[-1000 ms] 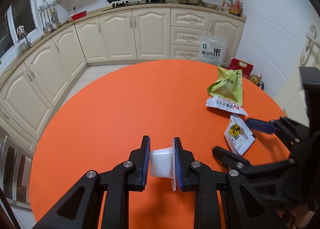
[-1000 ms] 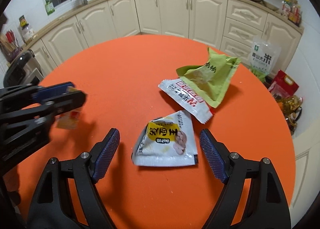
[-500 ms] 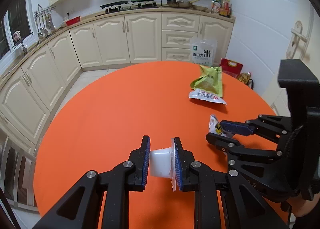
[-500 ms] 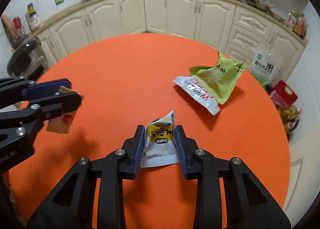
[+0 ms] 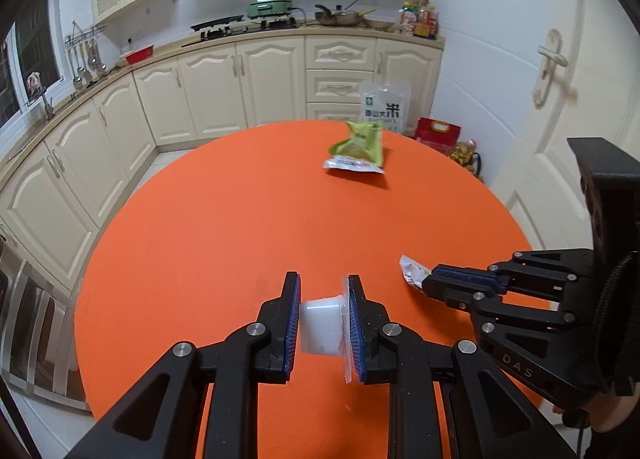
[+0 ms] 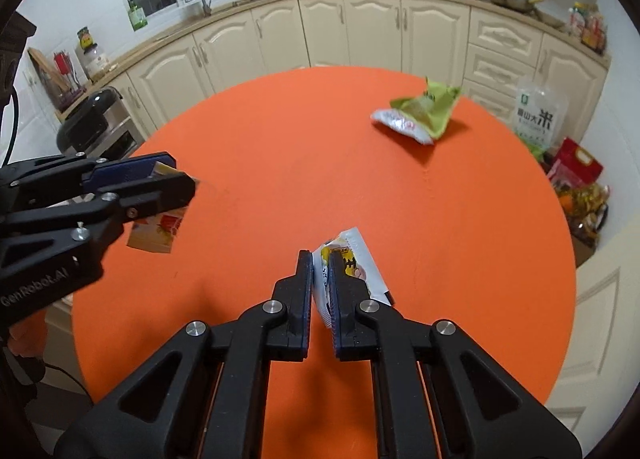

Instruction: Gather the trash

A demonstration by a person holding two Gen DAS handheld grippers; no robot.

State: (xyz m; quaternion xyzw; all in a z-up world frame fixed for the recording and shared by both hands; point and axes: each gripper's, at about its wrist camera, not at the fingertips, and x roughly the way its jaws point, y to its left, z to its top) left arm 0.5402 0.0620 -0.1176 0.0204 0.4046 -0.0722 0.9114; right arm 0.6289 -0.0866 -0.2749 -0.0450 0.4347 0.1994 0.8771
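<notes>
Round orange table (image 5: pixel 224 227), green wrapper (image 5: pixel 360 141) overlapping a white one (image 5: pixel 352 165) (far side).

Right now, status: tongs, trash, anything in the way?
Left tongs shut on white cup. Right tongs just closed on snack packet. Green wrapper and white wrapper remain on table. Nothing in the way.

L gripper (image 5: pixel 323 325) clamps cup (image 5: pixel 320 326), maybe plastic.

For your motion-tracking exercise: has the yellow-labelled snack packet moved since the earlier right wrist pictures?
Yes. The yellow-labelled packet was flat near the green wrapper; now the right gripper pinches it, farther away.
</notes>
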